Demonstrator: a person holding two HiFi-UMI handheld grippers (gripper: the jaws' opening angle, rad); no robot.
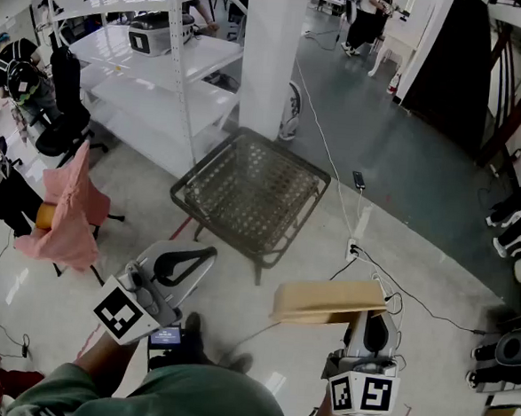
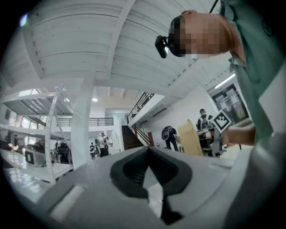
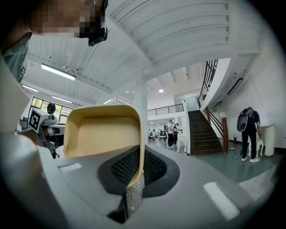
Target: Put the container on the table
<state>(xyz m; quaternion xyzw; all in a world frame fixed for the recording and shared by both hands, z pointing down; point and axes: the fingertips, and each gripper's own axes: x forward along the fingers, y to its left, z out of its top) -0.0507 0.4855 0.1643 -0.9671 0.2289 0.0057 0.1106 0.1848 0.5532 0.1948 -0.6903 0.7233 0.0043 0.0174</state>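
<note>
Head view: R gripper (image 1: 363,330) at 5 o'clock holds the tan container (image 1: 329,303) level in mid-air. The wire-mesh table (image 1: 248,193) at 12, prob. the target, has open floor before it; best keep the container flat and set it mid-top, off the rim. L gripper view: L gripper (image 2: 149,147) pressed together w/ nothing in it. R gripper view: jaws pinch the container's side wall.

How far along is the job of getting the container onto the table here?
Done: the container is grasped, with the right claw shut on its wall. In hand: it is held in the air, short of the mesh table, whose top is bare. The left claw is shut and empty. Left to do: carry it over, set it down, release.
</note>
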